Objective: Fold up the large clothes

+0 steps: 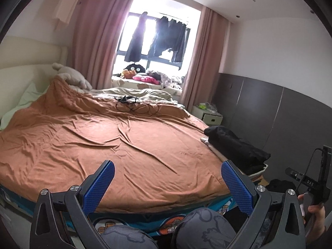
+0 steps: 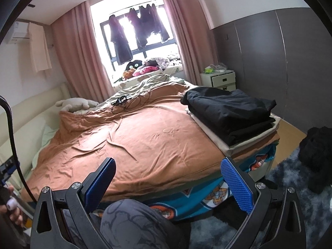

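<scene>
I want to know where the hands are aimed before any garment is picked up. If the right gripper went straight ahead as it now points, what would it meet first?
Probably the orange bedspread: the open right gripper points across it, left of the folded black garment. Depth is unclear.

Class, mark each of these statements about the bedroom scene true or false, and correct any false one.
1. Both grippers, left gripper and right gripper, are open and empty. True.
2. The black folded garment lies on the floor. False: it sits on a folded stack at the bed's corner.
3. Dark clothes hang at the window. True.
4. The orange-brown duvet is folded into a small square. False: it is spread over the bed.
5. A tangled black cable lies on the bed. True.
</scene>
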Demonstrator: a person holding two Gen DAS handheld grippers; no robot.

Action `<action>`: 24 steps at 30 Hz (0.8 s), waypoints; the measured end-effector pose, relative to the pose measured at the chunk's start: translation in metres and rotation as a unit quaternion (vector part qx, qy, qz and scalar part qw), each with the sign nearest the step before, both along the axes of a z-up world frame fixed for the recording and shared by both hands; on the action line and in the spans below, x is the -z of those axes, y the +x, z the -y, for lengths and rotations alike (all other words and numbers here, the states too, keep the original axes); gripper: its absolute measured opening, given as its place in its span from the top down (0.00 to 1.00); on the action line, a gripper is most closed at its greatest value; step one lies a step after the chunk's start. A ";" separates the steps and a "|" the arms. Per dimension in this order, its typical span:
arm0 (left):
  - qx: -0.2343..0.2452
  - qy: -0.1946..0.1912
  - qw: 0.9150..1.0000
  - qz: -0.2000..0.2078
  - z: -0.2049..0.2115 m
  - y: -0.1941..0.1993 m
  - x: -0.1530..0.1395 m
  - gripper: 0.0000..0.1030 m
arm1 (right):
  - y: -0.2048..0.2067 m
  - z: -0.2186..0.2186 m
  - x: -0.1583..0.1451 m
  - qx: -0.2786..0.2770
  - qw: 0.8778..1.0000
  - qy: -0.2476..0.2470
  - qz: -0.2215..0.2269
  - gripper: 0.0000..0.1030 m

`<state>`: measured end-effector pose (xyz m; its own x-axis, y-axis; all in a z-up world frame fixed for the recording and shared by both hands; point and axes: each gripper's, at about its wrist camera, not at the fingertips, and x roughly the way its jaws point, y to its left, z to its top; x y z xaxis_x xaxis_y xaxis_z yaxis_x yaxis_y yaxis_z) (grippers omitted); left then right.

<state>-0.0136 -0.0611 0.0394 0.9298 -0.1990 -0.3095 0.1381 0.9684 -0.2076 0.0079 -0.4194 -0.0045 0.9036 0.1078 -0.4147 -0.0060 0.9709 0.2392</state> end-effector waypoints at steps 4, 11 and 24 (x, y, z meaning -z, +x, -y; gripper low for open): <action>-0.002 0.021 1.000 -0.001 0.007 -0.003 0.000 0.00 | -0.006 -0.004 0.005 0.000 1.000 -0.003 0.000 0.01; -0.008 0.039 0.999 -0.001 0.015 -0.011 0.003 0.00 | -0.007 -0.003 0.010 0.000 1.000 -0.004 -0.012 0.01; -0.010 0.029 1.000 -0.004 0.011 -0.016 0.000 0.00 | -0.010 -0.007 0.009 -0.007 1.000 -0.008 -0.010 0.01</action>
<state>-0.0300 -0.0720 0.0393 0.9306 -0.1626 -0.3280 0.1179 0.9813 -0.1518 -0.0022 -0.4128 -0.0134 0.8931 0.1134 -0.4354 -0.0150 0.9746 0.2232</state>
